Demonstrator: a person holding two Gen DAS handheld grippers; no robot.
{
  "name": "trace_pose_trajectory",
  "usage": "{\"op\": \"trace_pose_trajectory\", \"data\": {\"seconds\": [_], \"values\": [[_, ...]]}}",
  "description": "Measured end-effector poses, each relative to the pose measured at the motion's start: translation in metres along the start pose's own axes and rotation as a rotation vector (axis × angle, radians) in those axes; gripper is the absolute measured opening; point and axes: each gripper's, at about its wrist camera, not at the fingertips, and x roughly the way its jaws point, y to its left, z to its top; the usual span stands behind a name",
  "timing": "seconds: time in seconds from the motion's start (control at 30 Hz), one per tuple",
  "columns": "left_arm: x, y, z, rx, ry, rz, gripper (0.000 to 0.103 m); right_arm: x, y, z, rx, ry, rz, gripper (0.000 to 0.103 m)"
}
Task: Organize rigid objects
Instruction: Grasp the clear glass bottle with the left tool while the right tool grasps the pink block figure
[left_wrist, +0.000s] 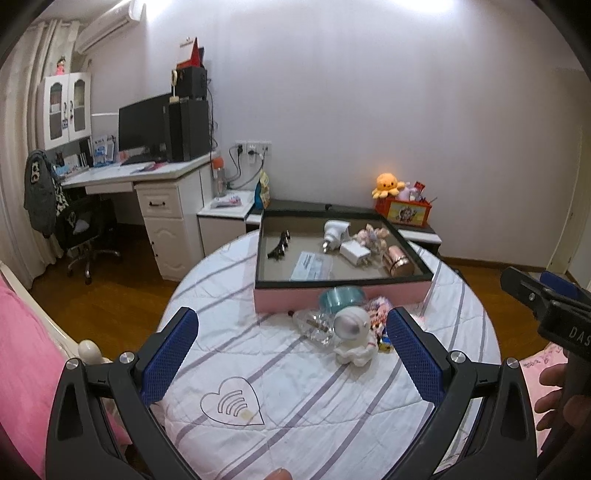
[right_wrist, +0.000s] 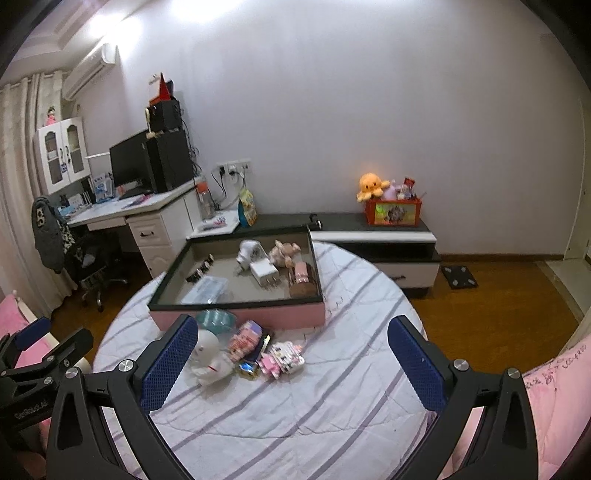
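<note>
A pink tray (left_wrist: 343, 295) (right_wrist: 240, 314) with a dark rim sits at the far side of a round striped table (left_wrist: 295, 387) (right_wrist: 314, 387). In it lie a white plug (left_wrist: 334, 230), a white charger (left_wrist: 355, 253), a black hair clip (left_wrist: 281, 243), a clear packet (left_wrist: 312, 266) and a rose-gold box (left_wrist: 398, 260). In front of the tray lie a white astronaut figure (left_wrist: 354, 334) (right_wrist: 210, 358), a teal tape roll (left_wrist: 341, 297), a clear glass piece (left_wrist: 314, 325) and pink toy blocks (right_wrist: 280, 360). My left gripper (left_wrist: 291, 354) is open above the table, empty. My right gripper (right_wrist: 291, 356) is open and empty.
A white desk (left_wrist: 147, 177) with a monitor and a chair stands at the left. A low cabinet (right_wrist: 369, 236) behind the table holds an orange box with plush toys (right_wrist: 393, 210). Pink bedding (left_wrist: 22, 350) lies at the left and right edges.
</note>
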Motion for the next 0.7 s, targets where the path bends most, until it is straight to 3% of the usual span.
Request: {"op": "trace_pose_trajectory", "data": {"seconds": [0.7], "values": [[0.134, 0.006, -0.040, 0.008, 0.240, 0.017, 0.103, 0.115, -0.007, -0.040, -0.026, 0.265, -0.016, 0.103]]}}
